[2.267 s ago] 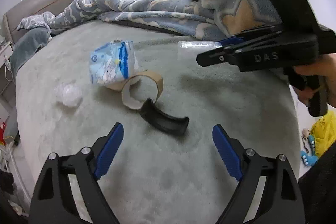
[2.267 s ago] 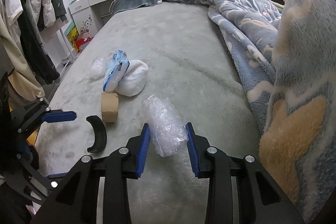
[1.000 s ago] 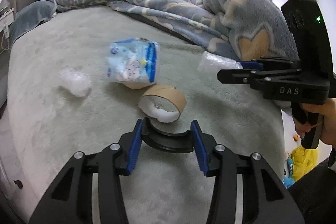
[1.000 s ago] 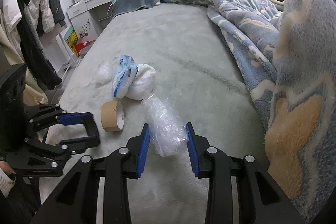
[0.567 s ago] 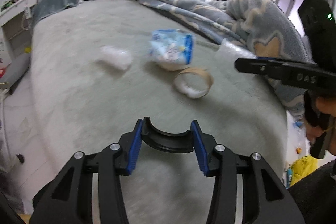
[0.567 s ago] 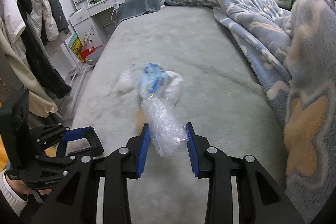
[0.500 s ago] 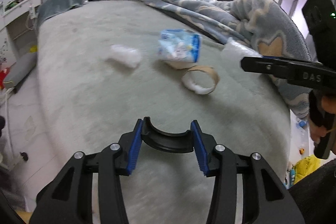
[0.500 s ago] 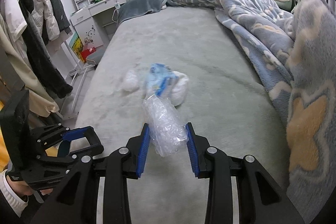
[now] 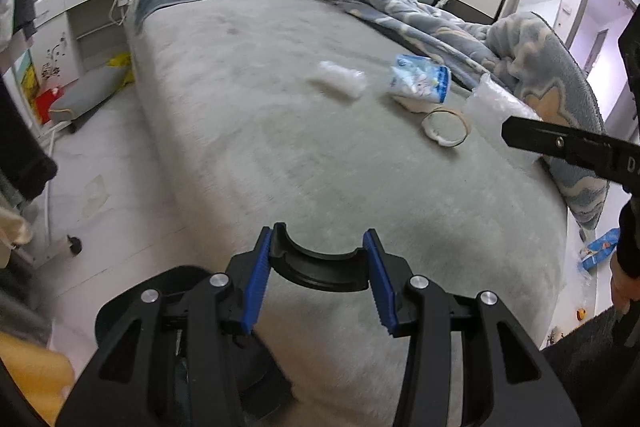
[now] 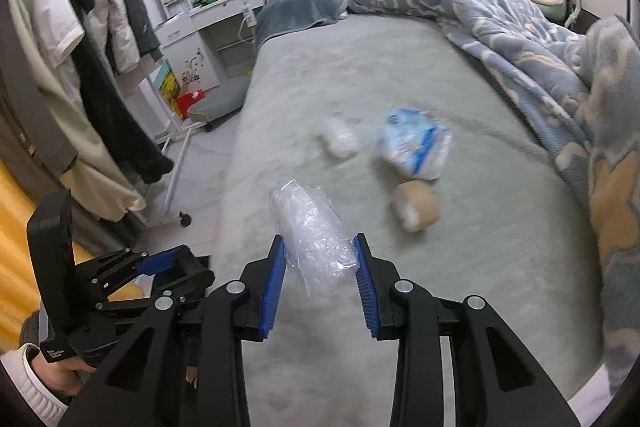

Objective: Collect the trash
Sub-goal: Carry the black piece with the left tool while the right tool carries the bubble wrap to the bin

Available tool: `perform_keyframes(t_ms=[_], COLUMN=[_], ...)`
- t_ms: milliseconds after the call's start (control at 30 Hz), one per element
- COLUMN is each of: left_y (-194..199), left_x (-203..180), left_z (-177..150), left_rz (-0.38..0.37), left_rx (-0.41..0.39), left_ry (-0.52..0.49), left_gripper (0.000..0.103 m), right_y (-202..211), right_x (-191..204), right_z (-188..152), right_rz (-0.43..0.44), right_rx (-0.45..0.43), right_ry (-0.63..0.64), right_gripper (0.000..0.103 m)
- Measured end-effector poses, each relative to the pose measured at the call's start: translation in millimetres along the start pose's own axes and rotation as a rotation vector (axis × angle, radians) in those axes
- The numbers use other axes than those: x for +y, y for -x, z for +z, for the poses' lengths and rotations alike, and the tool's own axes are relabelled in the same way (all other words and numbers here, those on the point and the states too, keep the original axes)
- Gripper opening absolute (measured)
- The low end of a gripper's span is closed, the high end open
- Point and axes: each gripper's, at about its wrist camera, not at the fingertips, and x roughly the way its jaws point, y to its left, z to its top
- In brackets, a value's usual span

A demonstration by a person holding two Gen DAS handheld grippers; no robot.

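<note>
- Gripping a black curved piece (image 9: 318,265), the left claw (image 9: 319,281) hangs over the bed (image 9: 280,147) edge.
- Right claw (image 10: 320,277) clamps crumpled plastic (image 10: 314,237).
- Packet (image 9: 420,83), tape roll (image 9: 446,127) and wad (image 9: 340,81) lie on the bed.

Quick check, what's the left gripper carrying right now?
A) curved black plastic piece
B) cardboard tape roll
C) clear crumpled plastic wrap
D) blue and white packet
A: in the left wrist view the left gripper has its jaws closed on the two ends of the curved black plastic piece, while the cardboard tape roll and blue and white packet lie on the bed.
</note>
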Motion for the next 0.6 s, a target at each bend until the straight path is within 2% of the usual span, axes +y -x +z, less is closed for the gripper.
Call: perform_keyframes(t_ms=[333, 600], left_y=[28.1, 30.5], left_x=[43.8, 76.0], left_z=[-33.3, -54.4], left_rz=[0.097, 0.164], left_rx=[0.008, 0.067], left_ry=[0.075, 0.113], left_gripper=[0.048, 0.048], right_y=[4.9, -7.0], right_x=[52.7, 104.3], right_z=[-8.7, -10.7], right_rz=[0.115, 0.155], right_rx=[-0.028, -0.01], right_ry=[-0.047, 0.018], right_gripper=[0.035, 0.035])
